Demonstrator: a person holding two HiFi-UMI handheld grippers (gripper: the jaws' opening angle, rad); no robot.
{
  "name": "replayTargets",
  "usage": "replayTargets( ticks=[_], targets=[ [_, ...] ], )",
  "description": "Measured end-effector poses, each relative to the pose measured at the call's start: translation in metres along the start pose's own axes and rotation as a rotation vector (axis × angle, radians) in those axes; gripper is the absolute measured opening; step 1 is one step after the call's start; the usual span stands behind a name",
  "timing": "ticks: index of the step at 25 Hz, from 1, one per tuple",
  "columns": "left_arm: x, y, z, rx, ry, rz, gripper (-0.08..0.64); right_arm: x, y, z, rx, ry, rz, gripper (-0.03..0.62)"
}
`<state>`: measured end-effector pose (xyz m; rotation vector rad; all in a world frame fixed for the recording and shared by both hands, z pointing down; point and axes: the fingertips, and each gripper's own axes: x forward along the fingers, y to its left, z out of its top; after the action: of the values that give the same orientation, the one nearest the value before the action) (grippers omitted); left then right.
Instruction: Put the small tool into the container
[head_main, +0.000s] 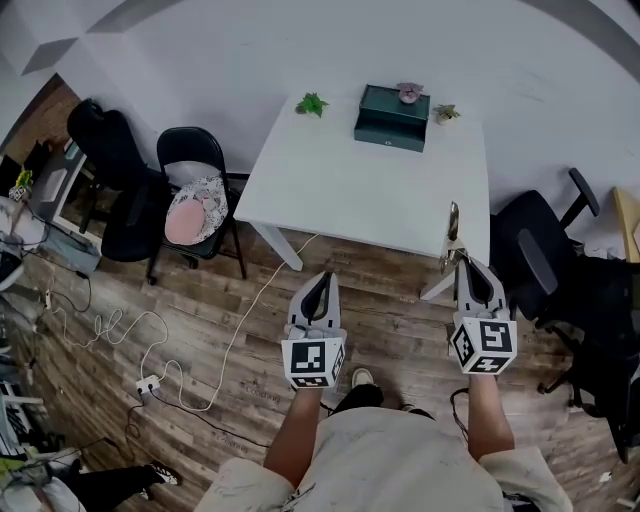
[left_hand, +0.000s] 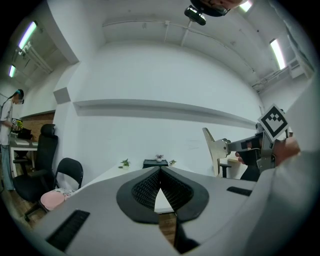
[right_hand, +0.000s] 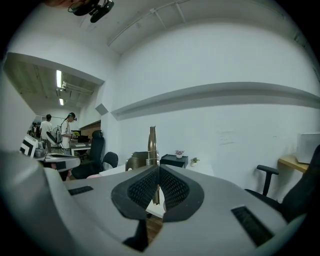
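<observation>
Right gripper (head_main: 466, 265), clamped on tool (head_main: 453, 225) (left gripper (head_main: 321, 280) closed, empty): hold firm, carry level and straight ahead to box (head_main: 391, 117).

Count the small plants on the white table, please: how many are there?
3. A green plant sits left of the dark green box, a pinkish one on the box's lid, a third at its right end. More could hide behind the box.
</observation>
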<state>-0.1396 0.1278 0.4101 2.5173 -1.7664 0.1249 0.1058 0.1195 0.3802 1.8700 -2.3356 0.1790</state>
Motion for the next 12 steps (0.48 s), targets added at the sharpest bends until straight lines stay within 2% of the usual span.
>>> replayTargets(
  ticks=[12],
  targets=[
    [0.018,0.040,0.000,-0.026,0.003,0.003,0.005,0.037,0.028,0.006,-0.017,0.021,0.001,0.018]
  ],
)
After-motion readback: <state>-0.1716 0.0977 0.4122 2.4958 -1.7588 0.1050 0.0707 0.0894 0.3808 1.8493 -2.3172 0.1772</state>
